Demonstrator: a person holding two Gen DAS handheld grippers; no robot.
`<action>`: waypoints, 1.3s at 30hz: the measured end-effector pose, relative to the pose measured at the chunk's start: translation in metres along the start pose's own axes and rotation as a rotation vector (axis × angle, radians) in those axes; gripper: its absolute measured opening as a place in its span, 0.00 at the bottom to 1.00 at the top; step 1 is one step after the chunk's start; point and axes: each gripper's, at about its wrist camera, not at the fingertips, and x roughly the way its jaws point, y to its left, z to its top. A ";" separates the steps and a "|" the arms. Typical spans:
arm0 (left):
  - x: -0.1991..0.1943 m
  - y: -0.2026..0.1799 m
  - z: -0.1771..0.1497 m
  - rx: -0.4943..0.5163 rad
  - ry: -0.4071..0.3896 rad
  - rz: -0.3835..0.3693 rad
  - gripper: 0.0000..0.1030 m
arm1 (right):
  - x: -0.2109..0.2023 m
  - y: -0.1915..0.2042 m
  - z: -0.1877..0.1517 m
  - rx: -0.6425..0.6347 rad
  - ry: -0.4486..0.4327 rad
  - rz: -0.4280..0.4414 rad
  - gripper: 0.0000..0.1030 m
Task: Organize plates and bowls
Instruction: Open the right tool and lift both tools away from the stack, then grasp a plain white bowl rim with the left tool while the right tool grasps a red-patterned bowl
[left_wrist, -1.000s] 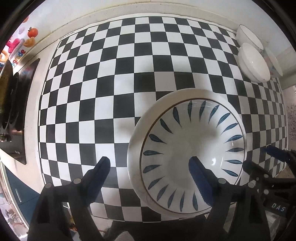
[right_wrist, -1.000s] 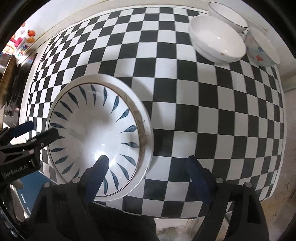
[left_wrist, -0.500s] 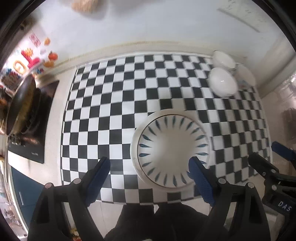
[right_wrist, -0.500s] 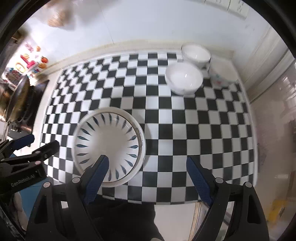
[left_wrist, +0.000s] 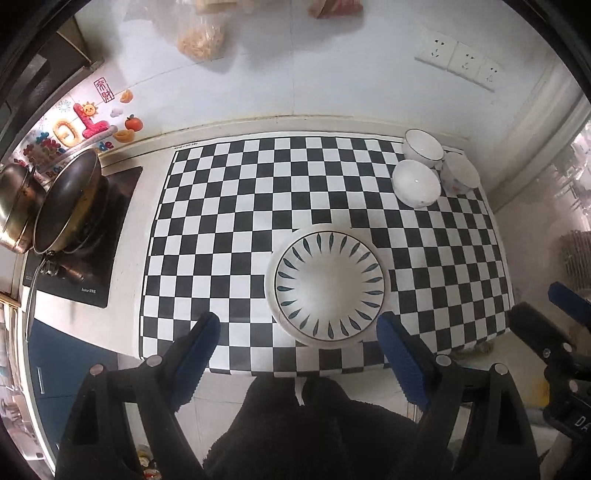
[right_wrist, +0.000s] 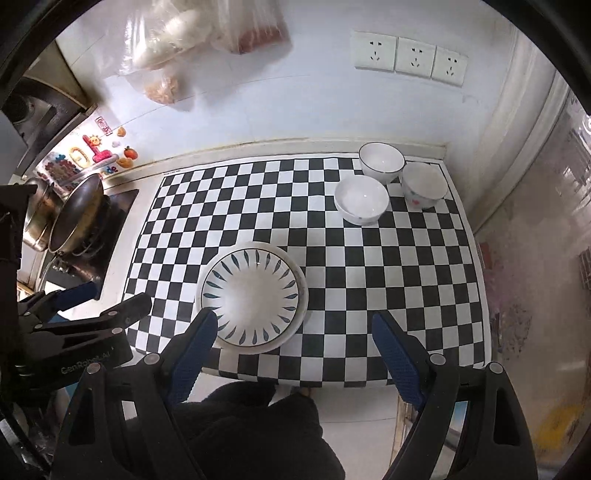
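The leaf-patterned plate (left_wrist: 328, 286) sat nested on a slightly larger white plate (left_wrist: 269, 280) near the front edge of the checkered mat (left_wrist: 229, 206), which covered most of the surface (left_wrist: 122, 332). Three bowls clustered at the mat's far right corner: a plain white bowl (left_wrist: 416, 183) nearest the plates, a dark-rimmed bowl (left_wrist: 422, 145) behind it, and a bowl with small coloured marks (left_wrist: 460, 173) just beside both (whether they touched one another could not be told). The left tongs (left_wrist: 297, 341) hung above the front edge of the surface, held high and pointing down at it, blue-padded fingers spread wide with nothing between them; the stacked plates lay beyond the tips, nearer the right finger. The right tongs (right_wrist: 291, 336) were posed the same way, also wide open and empty, with the plates showing past the left finger. A dark sleeve or garment (left_wrist: 314, 424) filled the bottom of both views. To the left of the mat stood a black cooktop (left_wrist: 92, 266) carrying a wok (left_wrist: 68, 203) and a metal pot (left_wrist: 16, 206), with colourful stickers (left_wrist: 79, 125) on the white wall behind. Wall sockets (right_wrist: 410, 57) and hanging plastic bags (right_wrist: 177, 48) were clearest in the right wrist view, which also caught the left tongs at its left edge; the left wrist view showed the right tongs at its right edge.
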 end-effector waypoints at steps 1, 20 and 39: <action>-0.003 0.002 0.000 0.004 -0.006 0.003 0.84 | -0.001 0.002 0.000 -0.003 -0.001 -0.002 0.85; 0.009 0.034 0.067 0.068 -0.165 -0.005 0.84 | 0.023 0.015 0.031 0.132 -0.177 -0.139 0.85; 0.154 -0.116 0.204 0.181 -0.007 -0.121 0.84 | 0.186 -0.210 0.111 0.475 0.010 -0.033 0.85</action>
